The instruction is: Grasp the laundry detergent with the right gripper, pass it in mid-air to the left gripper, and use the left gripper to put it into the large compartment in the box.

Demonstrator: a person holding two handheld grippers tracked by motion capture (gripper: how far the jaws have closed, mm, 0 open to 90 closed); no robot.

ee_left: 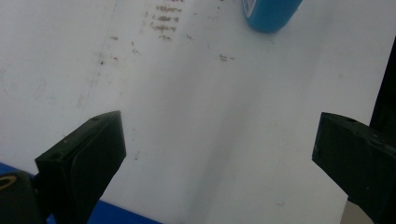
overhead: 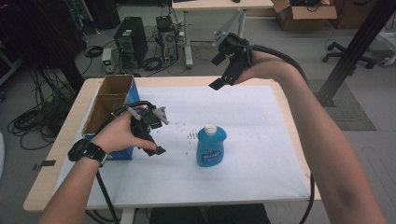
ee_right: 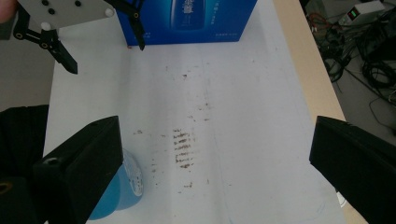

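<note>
1. A squat blue plastic bottle with a white cap (overhead: 211, 145) stands upright on the white sheet (overhead: 243, 177) that covers the wooden table, near the middle and apart from both grippers.
2. The left gripper (overhead: 156, 150) hovers low over the sheet, just beside the open blue cardboard box (overhead: 108, 100) at the table's left side. The left gripper view shows its jaws spread wide with nothing between them, and the base of the bottle at the top edge.
3. The right gripper (overhead: 217, 84) hangs high above the far edge of the table, well apart from the bottle. Its jaws also stand wide and empty in the right gripper view, which looks down on the bottle at lower left and on the box beyond.
4. I judge the work to be at the approach: neither gripper has taken the bottle yet, and the box is the likely place for it.
5. The next move probably calls for the nearer left gripper to travel right, straddle the bottle's narrow sides and close firmly without tipping it.
</note>
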